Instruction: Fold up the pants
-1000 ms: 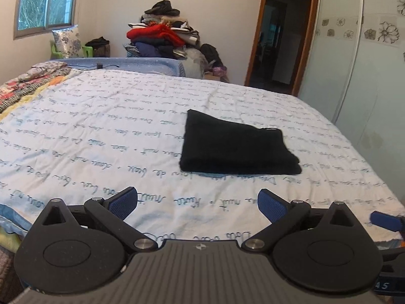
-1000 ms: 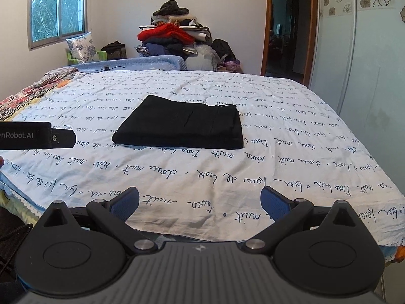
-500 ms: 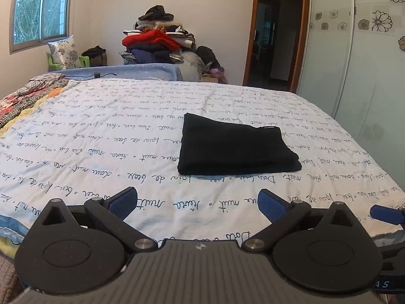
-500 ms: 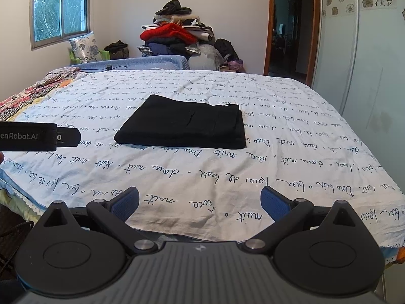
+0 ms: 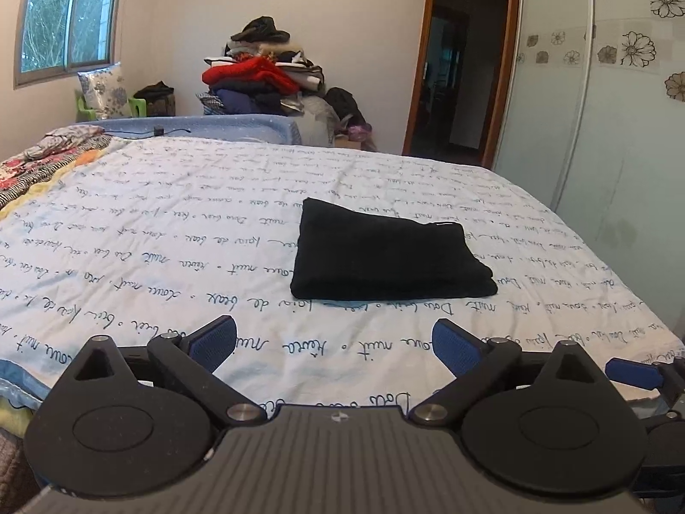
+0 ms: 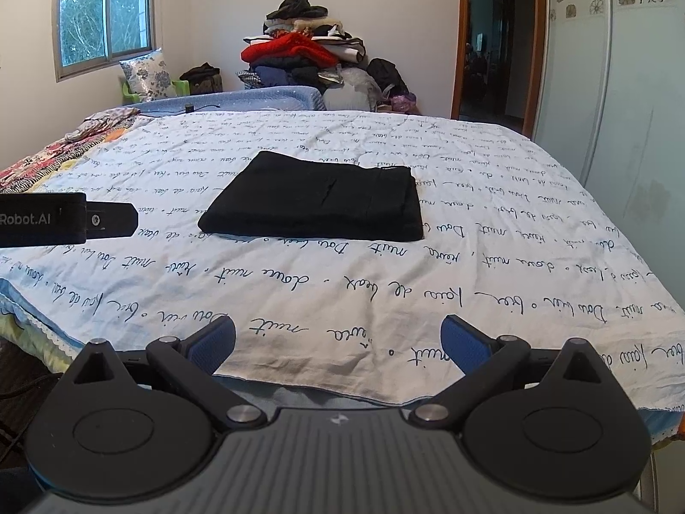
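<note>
Black pants (image 5: 387,252) lie folded into a compact rectangle on the bed (image 5: 171,222), roughly mid-bed, a bit toward the right edge as the left wrist view has it, well in from the near edge. The stack looks flat and squared, layered edges showing at its near right corner, nothing trailing loose. Left gripper (image 5: 334,340) hangs at the near edge of the bed, fingers spread wide, blue pads (image 5: 214,340) apart with nothing between them. Right gripper (image 6: 338,340) also at the near edge, fingers spread wide and empty. Neither touches the pants; both sit well short of them. In the right wrist view the left gripper's body shows side-on at the left frame margin, over the bed's left near part. Judgement: folding looks done or all but done, this reads as the backed-off end state, both tools clear of the garment. If anything is left, it would be a light tidy: press or square the near right corner where the layers step out slightly. That would need one gripper to reach forward over the sheet to the stack and work low without dragging the top layer. Clothes pile (image 6: 304,55) beyond the far edge and the patterned blanket (image 5: 30,162) at the far left corner are uninvolved.
</note>
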The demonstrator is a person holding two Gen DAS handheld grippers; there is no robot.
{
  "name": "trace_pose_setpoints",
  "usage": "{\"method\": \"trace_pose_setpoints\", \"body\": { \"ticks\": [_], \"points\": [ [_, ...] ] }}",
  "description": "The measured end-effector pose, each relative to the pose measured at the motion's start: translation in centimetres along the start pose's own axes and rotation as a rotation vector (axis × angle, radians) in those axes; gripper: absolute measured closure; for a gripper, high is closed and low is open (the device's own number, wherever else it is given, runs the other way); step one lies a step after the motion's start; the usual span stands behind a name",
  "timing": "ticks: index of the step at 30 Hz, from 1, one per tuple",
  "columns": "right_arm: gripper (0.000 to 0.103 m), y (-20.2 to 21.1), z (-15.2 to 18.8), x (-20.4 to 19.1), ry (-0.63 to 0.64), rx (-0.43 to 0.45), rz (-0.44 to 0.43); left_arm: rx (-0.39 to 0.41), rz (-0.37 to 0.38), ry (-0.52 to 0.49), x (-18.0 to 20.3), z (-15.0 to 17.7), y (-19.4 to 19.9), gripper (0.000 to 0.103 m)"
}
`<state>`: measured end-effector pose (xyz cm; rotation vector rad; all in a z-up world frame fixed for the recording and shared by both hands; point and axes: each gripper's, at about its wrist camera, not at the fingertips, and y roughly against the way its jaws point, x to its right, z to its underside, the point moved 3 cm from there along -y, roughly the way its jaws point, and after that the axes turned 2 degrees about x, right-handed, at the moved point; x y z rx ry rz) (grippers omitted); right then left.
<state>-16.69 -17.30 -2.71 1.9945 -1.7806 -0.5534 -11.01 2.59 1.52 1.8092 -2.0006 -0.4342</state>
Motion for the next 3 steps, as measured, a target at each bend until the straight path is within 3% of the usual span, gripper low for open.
{"method": "trace_pose_setpoints", "body": {
  "ticks": [3],
  "points": [
    [0.0,-0.02,0.03,0.07,-0.004,-0.004,0.001,0.017,-0.027,-0.033,0.22,-0.13,0.2,0.001]
  ]
}}
